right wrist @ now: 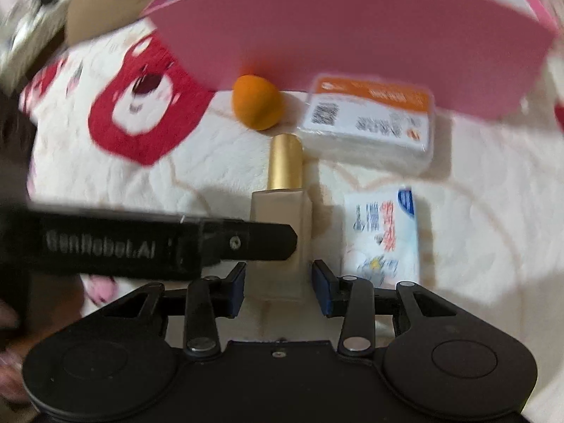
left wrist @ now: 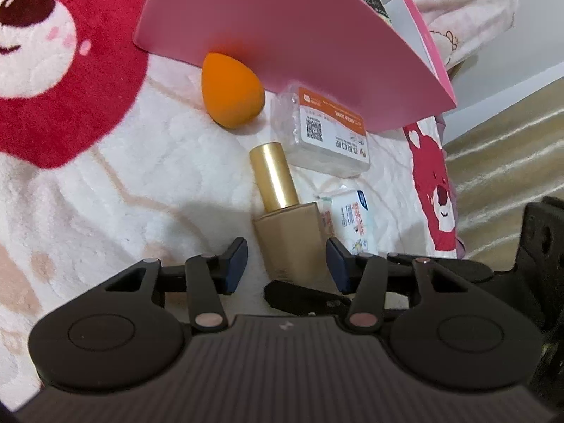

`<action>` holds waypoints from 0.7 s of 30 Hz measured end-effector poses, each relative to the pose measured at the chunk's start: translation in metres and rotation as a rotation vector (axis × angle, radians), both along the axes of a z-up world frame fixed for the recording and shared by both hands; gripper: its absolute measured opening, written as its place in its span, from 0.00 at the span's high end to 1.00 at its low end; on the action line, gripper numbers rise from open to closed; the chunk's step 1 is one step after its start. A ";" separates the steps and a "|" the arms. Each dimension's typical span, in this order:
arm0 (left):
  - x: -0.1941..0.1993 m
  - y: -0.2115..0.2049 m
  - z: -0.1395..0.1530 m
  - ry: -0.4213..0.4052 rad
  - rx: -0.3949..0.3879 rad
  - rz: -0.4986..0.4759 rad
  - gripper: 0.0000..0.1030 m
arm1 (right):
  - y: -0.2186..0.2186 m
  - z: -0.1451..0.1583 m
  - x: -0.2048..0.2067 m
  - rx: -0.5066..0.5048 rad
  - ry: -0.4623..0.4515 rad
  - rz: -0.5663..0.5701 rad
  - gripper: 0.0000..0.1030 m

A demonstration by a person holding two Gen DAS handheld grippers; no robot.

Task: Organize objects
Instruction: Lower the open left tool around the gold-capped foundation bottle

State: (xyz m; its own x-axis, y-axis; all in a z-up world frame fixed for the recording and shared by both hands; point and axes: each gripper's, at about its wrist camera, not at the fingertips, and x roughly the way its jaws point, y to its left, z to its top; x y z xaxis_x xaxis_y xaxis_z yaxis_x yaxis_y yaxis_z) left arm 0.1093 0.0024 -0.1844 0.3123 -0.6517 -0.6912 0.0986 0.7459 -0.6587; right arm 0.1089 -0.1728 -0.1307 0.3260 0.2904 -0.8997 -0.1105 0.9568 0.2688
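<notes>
A beige foundation bottle (left wrist: 289, 243) with a gold cap (left wrist: 275, 176) lies on the white blanket, cap pointing away. My left gripper (left wrist: 287, 261) straddles its base: the right pad touches the bottle and a narrow gap shows at the left pad. In the right wrist view the same bottle (right wrist: 282, 218) sits between my right gripper's (right wrist: 279, 282) blue pads, which meet its sides near the base. A black finger of the left gripper (right wrist: 261, 243) crosses over the bottle from the left. A right-gripper finger (left wrist: 303, 298) shows under the bottle's base.
An orange makeup sponge (left wrist: 231, 93) and a clear box with an orange label (left wrist: 328, 134) lie against the pink box (left wrist: 282, 35) behind the bottle. A wipes packet (right wrist: 384, 236) lies right of the bottle. The bear-print blanket (left wrist: 88, 194) ends at the right, floor (left wrist: 511, 148) beyond.
</notes>
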 end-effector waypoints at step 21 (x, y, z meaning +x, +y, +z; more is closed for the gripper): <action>-0.010 -0.014 0.001 -0.050 0.070 -0.063 0.57 | -0.015 -0.018 -0.023 0.205 -0.008 -0.122 0.58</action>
State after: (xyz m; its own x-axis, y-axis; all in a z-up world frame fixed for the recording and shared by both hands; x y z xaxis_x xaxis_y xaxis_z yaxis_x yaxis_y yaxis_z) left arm 0.0990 -0.0116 -0.1833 0.3074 -0.6215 -0.7206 0.1779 0.7815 -0.5981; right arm 0.0859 -0.1880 -0.1492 0.3768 0.4246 -0.8232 -0.0002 0.8888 0.4584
